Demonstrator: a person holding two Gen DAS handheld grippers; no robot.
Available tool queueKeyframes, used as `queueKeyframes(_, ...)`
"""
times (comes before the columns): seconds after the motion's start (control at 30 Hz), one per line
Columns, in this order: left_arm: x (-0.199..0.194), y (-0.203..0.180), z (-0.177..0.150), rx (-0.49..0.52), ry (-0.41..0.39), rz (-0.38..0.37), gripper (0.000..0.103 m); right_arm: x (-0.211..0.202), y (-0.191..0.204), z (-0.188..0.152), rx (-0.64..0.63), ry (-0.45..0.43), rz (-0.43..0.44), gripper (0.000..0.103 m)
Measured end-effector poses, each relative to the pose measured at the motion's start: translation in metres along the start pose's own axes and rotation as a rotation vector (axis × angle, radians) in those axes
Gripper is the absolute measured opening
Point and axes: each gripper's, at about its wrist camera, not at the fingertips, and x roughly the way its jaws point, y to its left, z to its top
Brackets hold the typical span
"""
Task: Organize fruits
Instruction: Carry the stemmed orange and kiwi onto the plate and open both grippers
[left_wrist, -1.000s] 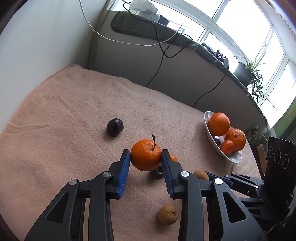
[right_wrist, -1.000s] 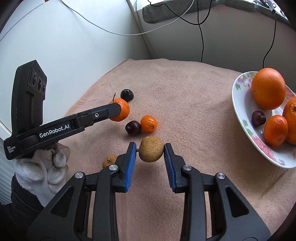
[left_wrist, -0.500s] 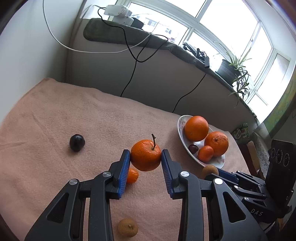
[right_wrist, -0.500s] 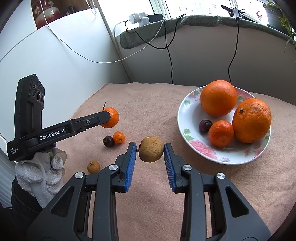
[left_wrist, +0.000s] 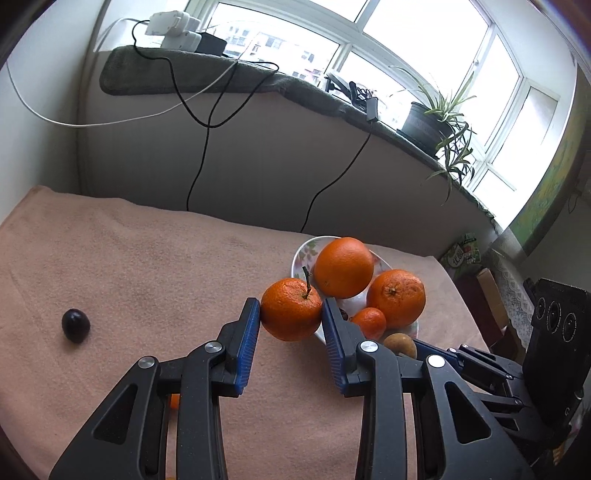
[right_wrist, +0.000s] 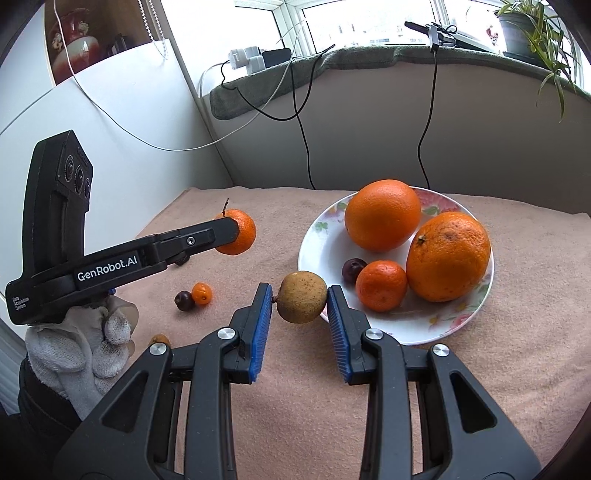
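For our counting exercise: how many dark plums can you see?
3: a plum on the plate, a second plum on the cloth beside a kumquat, a third plum alone farther left. More may be hidden.

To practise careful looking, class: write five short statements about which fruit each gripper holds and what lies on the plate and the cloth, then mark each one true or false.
1. The left gripper is shut on a stemmed orange. True.
2. The right gripper is open and holds nothing. False: it grips a brown fruit.
3. The plate holds four fruits. True: two large oranges, a small orange and a dark plum.
4. The plate is plain white. False: its rim bears flowers.
5. No fruit is left on the cloth. False: a dark fruit and a small orange fruit lie there, touching.
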Motion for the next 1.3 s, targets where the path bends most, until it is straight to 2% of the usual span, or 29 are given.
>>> queueKeyframes(0.47,0.039,-0.016,0.012,0.017,0.052,-0.031,0.033,0.014,-0.008,0.006,-0.01,0.013,-0.014,0.032)
queueKeyframes(1.17,0.047,-0.023,0.016,0.027,0.061,-0.042,0.034,0.022,-0.014,0.008,-0.017,0.025,-0.042,0.033)
queueKeyframes(1.23,0.046,-0.025,0.017,0.035,0.056,-0.042,0.034,0.021,-0.013,0.008,-0.018,0.02,-0.042,0.04)
queueKeyframes(1.3,0.046,-0.026,0.017,0.041,0.055,-0.041,0.042,0.019,-0.013,0.008,-0.023,0.01,-0.045,0.06)
